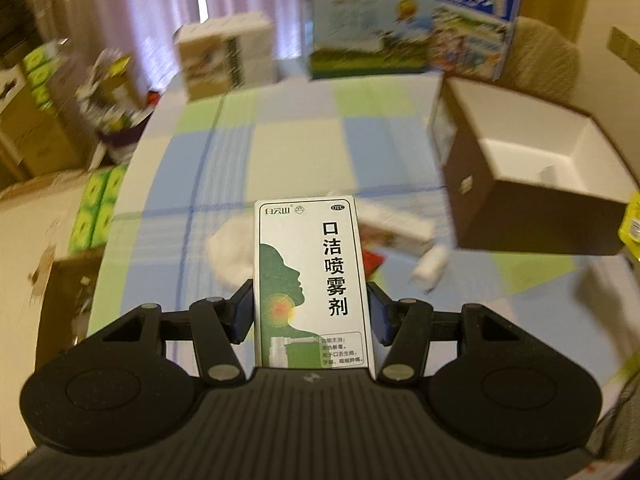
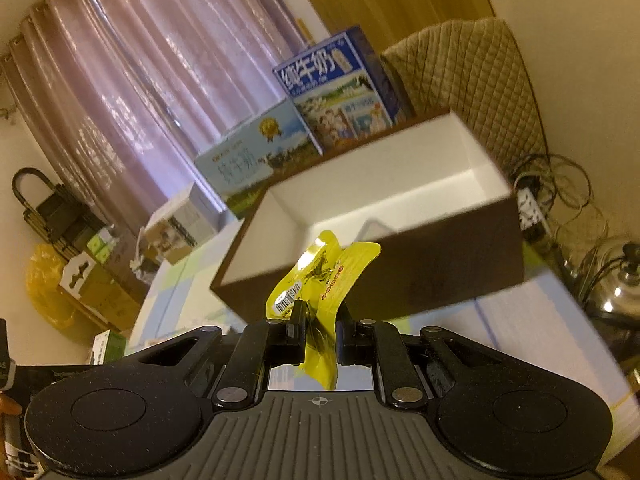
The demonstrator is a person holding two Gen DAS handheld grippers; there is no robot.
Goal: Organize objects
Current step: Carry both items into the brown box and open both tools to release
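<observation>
Yellow sachet (image 2: 320, 280) pinched thinly in right gripper (image 2: 318, 340), brown box (image 2: 384, 264) at 12 o'clock, could slip out; left gripper (image 1: 312, 312) clamped the spray carton (image 1: 312, 280) above table (image 1: 280, 152).

The table (image 1: 280, 128) is wearing a checked cloth (image 1: 224, 168) of pale green, blue and cream squares. A brown box (image 1: 532, 216) with a white inside is sitting open on its right part. Two milk cartons (image 1: 372, 32) are standing along the far edge, with a cream box (image 1: 224, 56) to their left. Nearer, a small white bottle (image 1: 430, 266) is lying on its side, just beside a flat white packet (image 1: 394, 226) and close to the brown box. A blurred white lump (image 1: 232, 248) is resting left of them.
</observation>
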